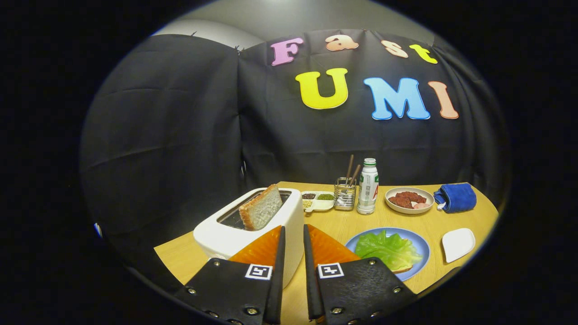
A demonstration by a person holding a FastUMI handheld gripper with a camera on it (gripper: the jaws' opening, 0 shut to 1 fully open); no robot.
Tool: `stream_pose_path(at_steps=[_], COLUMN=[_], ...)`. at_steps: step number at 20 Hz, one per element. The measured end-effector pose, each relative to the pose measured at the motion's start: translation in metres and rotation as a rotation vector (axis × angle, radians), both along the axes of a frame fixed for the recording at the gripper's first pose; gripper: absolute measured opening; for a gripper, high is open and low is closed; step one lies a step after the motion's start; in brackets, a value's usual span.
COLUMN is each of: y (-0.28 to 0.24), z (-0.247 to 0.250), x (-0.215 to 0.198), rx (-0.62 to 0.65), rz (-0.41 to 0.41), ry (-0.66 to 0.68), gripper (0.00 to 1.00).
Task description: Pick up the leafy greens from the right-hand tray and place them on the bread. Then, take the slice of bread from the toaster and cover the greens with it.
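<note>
Hovering over the wooden table [361, 221], your gripper [293, 234] holds nothing, its fingers nearly closed.
You see the toaster [235, 230] just ahead with a bread slice [262, 208] standing in its slot; leafy greens [388, 250] lie on the blue plate [417, 241] beside it.

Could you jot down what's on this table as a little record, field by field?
tongs: tongs nearly closed, holding nothing, in front of the toaster
toaster: white toaster with a bread slice sticking out of its slot
greens: lettuce leaf lying on bread on the blue plate
behind: meat dish, bottle, blue cloth
</note>
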State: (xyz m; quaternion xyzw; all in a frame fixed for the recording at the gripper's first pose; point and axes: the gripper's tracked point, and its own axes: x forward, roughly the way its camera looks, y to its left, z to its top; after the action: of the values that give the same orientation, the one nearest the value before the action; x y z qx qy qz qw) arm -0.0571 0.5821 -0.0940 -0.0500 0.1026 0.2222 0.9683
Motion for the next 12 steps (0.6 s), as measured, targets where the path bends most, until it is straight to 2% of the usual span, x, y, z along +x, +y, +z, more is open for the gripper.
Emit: stream_pose_path(at_steps=[9, 12], y=[0.060, 0.065], z=[-0.005, -0.007], x=[0.003, 0.012], rx=[-0.044, -0.069], rz=[-0.003, -0.036], ry=[-0.049, -0.055], gripper=[0.23, 0.23])
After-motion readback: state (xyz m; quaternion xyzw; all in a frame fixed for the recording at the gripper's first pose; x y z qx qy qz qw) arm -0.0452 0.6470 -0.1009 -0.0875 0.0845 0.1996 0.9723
